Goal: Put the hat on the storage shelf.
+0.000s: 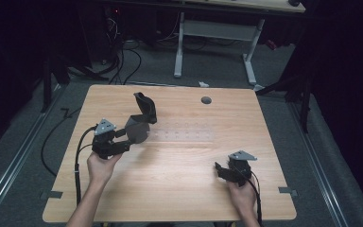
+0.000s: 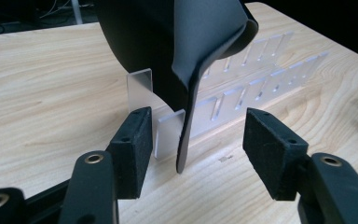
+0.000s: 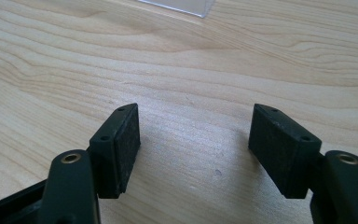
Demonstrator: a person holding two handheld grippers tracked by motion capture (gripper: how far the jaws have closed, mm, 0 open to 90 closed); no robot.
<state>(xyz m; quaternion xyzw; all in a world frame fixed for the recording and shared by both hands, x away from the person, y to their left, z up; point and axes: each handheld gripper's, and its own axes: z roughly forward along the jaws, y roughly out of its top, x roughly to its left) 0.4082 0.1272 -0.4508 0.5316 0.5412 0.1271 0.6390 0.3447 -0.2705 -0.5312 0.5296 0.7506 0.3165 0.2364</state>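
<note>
Jaws of left gripper (image 2: 193, 149) spread apart, pads clear of the thin lower edge of the black curved flexible sheet-like object (image 2: 200, 60) standing between them. Same black object seen from above (image 1: 141, 120), propped upright at the left end of a clear slotted acrylic rack (image 2: 261, 70) lying flat on the light wooden table (image 1: 179, 189). Left hand (image 1: 101, 165) gripping the tool from below. Jaws of right gripper (image 3: 193, 149) also released, grasping nothing, resting low over bare wood near the right front of the table (image 1: 227, 171), well apart from the black object.

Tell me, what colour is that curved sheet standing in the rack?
Black, matte sheet; best seen in the left gripper view.
</note>
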